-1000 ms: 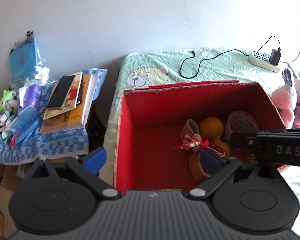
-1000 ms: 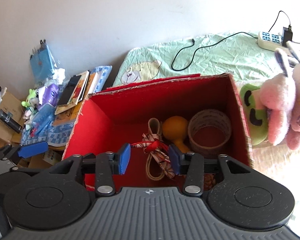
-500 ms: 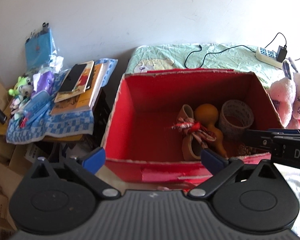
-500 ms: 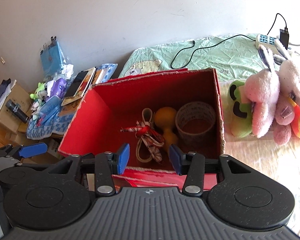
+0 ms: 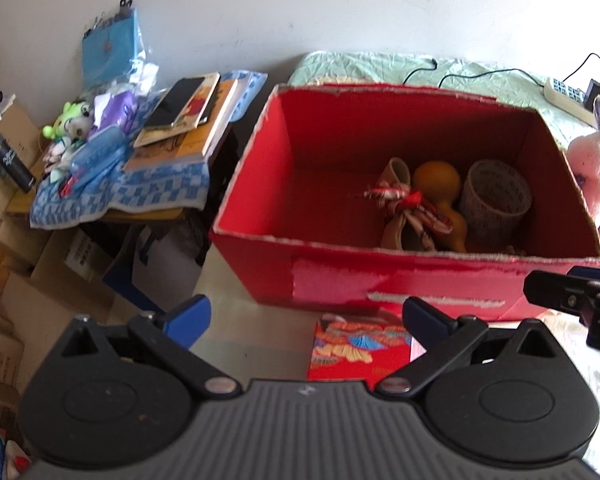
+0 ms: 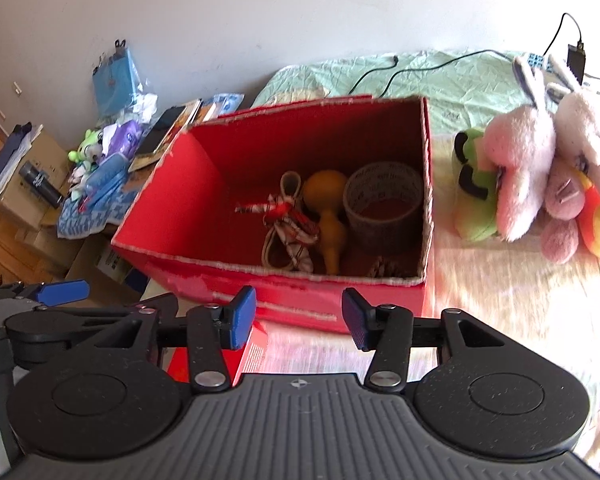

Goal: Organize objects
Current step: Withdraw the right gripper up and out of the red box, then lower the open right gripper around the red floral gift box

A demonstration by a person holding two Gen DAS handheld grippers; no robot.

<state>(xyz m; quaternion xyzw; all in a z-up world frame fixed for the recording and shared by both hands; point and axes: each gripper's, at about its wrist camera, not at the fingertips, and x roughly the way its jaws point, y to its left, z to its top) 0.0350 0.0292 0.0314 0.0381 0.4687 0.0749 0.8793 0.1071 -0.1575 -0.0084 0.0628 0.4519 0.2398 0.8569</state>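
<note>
Two grippers hover in front of a bed [image 6: 440,80] with a green quilt, and the biggest thing on it is the red box [image 6: 204,184], open-topped, its near wall torn pale along the edge. Just right of the box, apart from it, lies a heap of plush toys [image 6: 540,176], pink ones over a green one. Left of the bed a low table holds a stack of books [image 5: 184,120] and loose clutter on a blue checked cloth.

Inside the box, toward its right end, sit a tape roll [image 6: 384,204], an orange gourd [image 6: 326,204] touching it, and a ribbon-tied strap loop [image 6: 288,224] against the gourd. A red patterned packet [image 5: 358,350] lies flat on the bed just before the box, between the left gripper's fingers in its view.

The left gripper [image 5: 306,318] stands wide open and empty. The right gripper [image 6: 298,314] is partly open, also holding nothing.

If the packet is next, I judge its flatness the risk: fingertips could skate over it or pinch the quilt. The two grippers sit close together and could knock each other on a reach.
</note>
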